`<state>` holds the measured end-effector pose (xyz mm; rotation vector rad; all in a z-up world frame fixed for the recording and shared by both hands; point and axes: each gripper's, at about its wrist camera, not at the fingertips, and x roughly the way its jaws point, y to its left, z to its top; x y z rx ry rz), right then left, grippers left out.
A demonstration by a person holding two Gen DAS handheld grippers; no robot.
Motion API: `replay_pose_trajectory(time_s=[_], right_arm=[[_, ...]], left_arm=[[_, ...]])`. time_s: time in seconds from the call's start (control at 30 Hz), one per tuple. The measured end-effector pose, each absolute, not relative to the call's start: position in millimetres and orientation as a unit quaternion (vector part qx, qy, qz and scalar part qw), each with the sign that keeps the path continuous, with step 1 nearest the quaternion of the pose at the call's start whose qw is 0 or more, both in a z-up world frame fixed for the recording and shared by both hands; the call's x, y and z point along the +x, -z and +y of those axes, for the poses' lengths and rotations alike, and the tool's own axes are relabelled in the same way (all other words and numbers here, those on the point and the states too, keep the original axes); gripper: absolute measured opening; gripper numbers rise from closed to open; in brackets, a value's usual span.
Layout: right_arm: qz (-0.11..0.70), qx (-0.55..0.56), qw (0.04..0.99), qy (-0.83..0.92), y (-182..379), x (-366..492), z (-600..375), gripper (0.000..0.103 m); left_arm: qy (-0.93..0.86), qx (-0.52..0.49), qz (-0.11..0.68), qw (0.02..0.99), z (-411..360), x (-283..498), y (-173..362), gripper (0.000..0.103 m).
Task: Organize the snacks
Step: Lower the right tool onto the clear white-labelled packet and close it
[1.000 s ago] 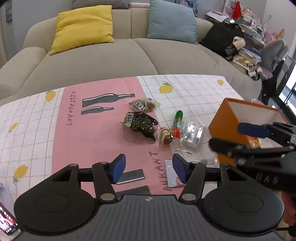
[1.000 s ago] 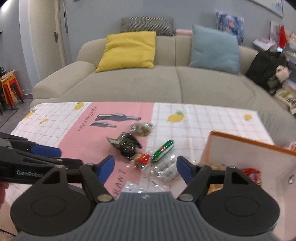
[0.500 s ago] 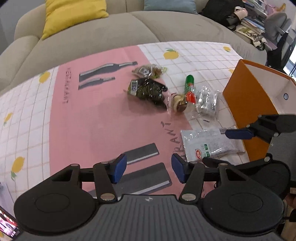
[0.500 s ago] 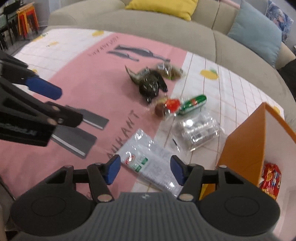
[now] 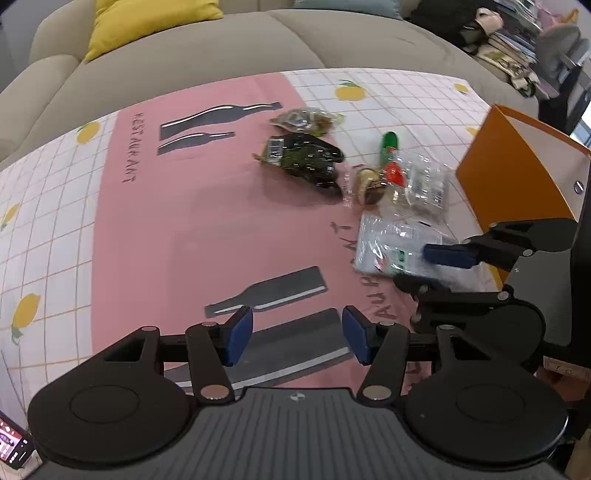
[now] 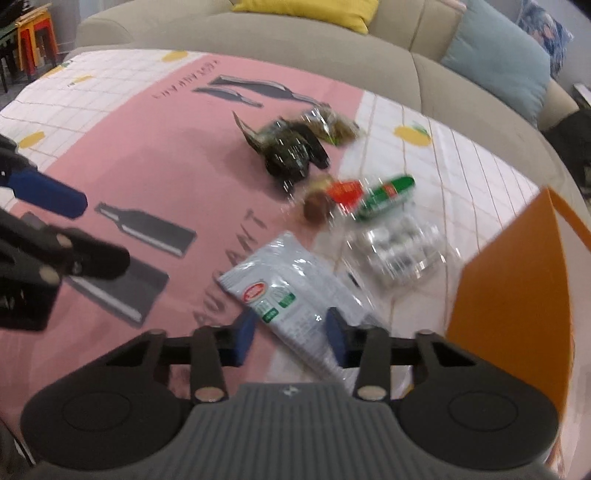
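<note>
A white snack packet [image 6: 291, 291] [image 5: 388, 243] lies flat on the pink cloth beside the orange box [image 6: 509, 295] [image 5: 513, 177]. My right gripper [image 6: 290, 338] [image 5: 428, 269] straddles the packet's near end; its jaws are closing, with the packet between them and the pads at its edges. Behind it lie a clear pack [image 6: 402, 251], a green tube [image 6: 388, 195], a red and brown sweet [image 6: 332, 199], a dark green packet [image 5: 306, 158] and a brownish packet [image 5: 306, 119]. My left gripper [image 5: 297, 336] [image 6: 92, 232] hangs open over the printed bottles, holding nothing.
The tablecloth [image 5: 110, 236] is pink in the middle, with a white lemon grid at the sides. A beige sofa [image 5: 221, 48] with a yellow cushion [image 5: 147, 18] runs behind the table. A phone [image 5: 14, 439] lies at the near left corner. The orange box stands open-topped at the right.
Both grippers have sunk toward the table and tilted down. The right gripper has come over the white packet and its jaws have narrowed around it. The left jaws keep their width.
</note>
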<state>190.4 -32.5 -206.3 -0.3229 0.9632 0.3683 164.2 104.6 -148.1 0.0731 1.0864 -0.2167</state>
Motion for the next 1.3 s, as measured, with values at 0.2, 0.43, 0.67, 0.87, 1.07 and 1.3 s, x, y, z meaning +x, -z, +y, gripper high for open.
replay_pose_trajectory(time_s=[0.2,0.43,0.67,0.87,1.07,1.3], right_arm=[[0.459,-0.093,0.858,-0.210,202.8,210.0,-22.1,0.012],[0.446,-0.093,0.866,-0.207,194.0,197.3,-34.7,0.064],[0.458,-0.084,0.870,-0.162,208.2,205.0,-58.0,0.088],[0.502,-0.021,0.847,-0.177,215.7,204.2,-63.5,0.088],[0.501,-0.033,0.838,-0.215,209.0,191.8,-45.5,0.069],[0.498,-0.033,0.841,-0.209,211.1,213.2,-33.4,0.069]], left_arm=[[0.089,0.022,0.520,0.849,115.9,167.0,147.2,0.066],[0.092,0.011,0.523,0.847,114.3,165.5,151.0,0.066],[0.099,0.009,0.528,0.843,108.9,162.5,155.7,0.066],[0.096,0.006,0.531,0.842,111.1,160.4,156.6,0.066],[0.089,0.001,0.537,0.839,116.2,158.6,159.3,0.065],[0.073,-0.021,0.538,0.839,125.6,160.9,159.9,0.065]])
